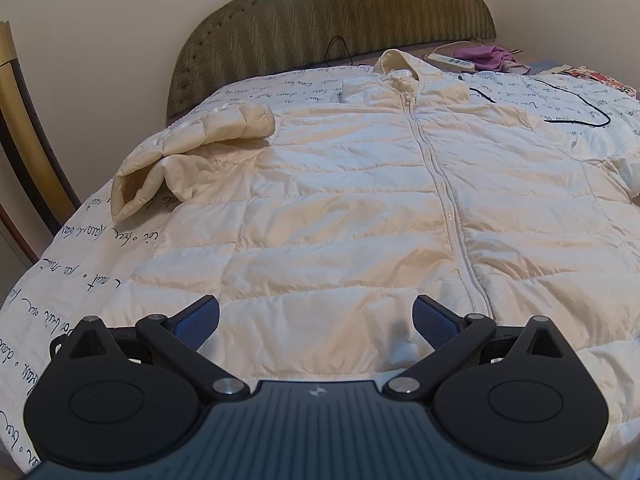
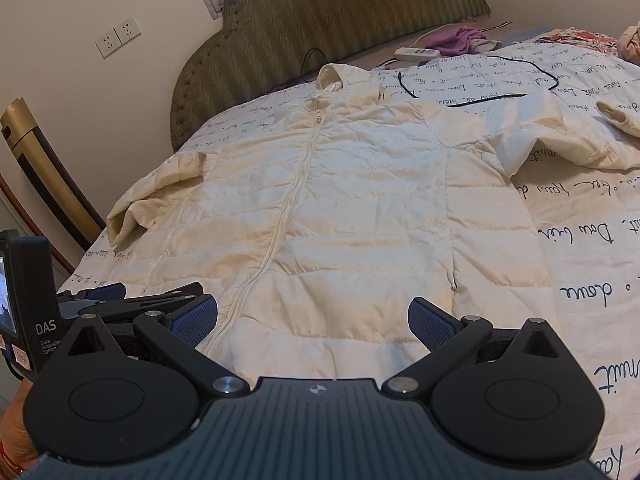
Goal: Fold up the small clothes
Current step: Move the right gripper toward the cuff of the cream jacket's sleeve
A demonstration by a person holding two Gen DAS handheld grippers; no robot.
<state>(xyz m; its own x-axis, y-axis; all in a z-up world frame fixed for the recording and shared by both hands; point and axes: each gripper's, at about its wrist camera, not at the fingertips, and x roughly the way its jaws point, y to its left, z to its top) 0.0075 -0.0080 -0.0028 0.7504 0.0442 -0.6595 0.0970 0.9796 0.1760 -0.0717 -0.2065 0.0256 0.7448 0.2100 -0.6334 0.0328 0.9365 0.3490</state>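
Observation:
A cream quilted puffer jacket [image 1: 360, 208] [image 2: 340, 216] lies flat and zipped on the bed, collar toward the headboard. Its left sleeve [image 1: 192, 148] is bent and bunched near the bed's left edge. The right sleeve [image 2: 580, 140] stretches out to the right. My left gripper [image 1: 316, 324] hovers open over the hem left of the zipper [image 1: 444, 200], with nothing between its blue pads. Open too, my right gripper [image 2: 312, 322] hangs over the hem right of the zipper [image 2: 288, 208]. The left gripper [image 2: 100, 300] shows at the right wrist view's left edge.
The jacket rests on a white bedspread [image 2: 592, 264] printed with black handwriting. A black cable [image 2: 480, 92] loops near the collar. A white power strip [image 2: 416, 53] and purple cloth [image 2: 452, 38] lie by the padded headboard [image 1: 320, 20]. The bed's left edge drops off beside a gold-trimmed post [image 1: 24, 120].

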